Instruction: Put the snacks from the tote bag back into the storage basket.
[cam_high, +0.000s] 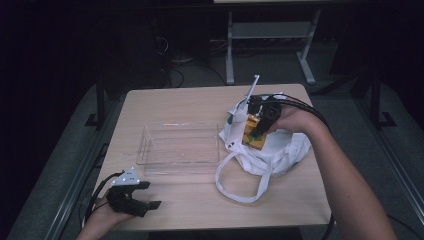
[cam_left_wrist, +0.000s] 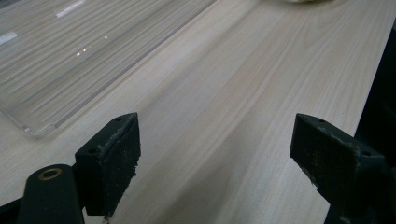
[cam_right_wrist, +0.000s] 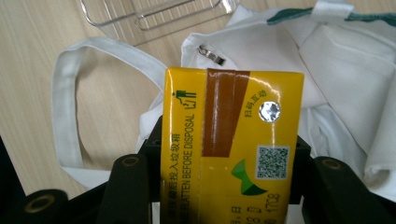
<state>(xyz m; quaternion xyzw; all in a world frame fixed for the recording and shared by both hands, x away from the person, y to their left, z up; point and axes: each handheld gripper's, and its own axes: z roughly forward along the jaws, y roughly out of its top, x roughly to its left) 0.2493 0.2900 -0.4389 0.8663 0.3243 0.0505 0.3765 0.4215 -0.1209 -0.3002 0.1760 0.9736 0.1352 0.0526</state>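
Observation:
My right gripper is shut on a yellow drink carton and holds it just above a white cloth bag at the table's right. In the right gripper view the yellow carton sits squeezed between the two black jaws, brown tape across its top end, the white bag below it. At the near left corner of the table my left gripper rests open. Its jaws stand wide apart over bare wood, nothing between them.
A clear plastic tray lies empty in the table's middle, and its corner shows in the left gripper view. The bag's long strap loops toward the front edge. A metal desk frame stands beyond the table.

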